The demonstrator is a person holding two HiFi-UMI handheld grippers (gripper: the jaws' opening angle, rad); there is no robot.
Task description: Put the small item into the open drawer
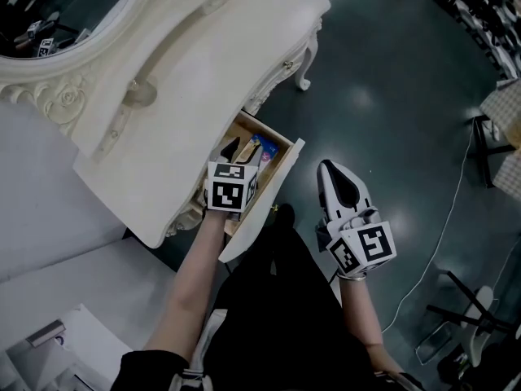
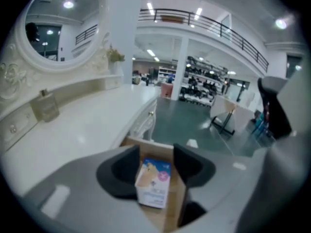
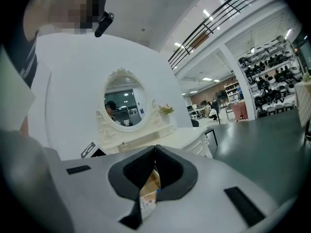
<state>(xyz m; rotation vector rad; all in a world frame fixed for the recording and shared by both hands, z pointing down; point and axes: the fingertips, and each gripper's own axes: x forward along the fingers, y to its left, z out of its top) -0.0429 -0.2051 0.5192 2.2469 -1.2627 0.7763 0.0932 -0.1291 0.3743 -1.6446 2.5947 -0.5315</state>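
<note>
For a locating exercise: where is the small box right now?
In the head view, the box lies in the open drawer at picture centre, just beyond the left gripper, whose jaws stand apart.

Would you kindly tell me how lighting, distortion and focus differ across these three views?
Head view: dim, with soft glare patches on the dark glossy floor. Left gripper view: strong fisheye bends the black balcony railing, corners vignetted, the small white-and-blue box blurred. Right gripper view: same fisheye; the tan packet pinched in the right gripper is out of focus.
</note>
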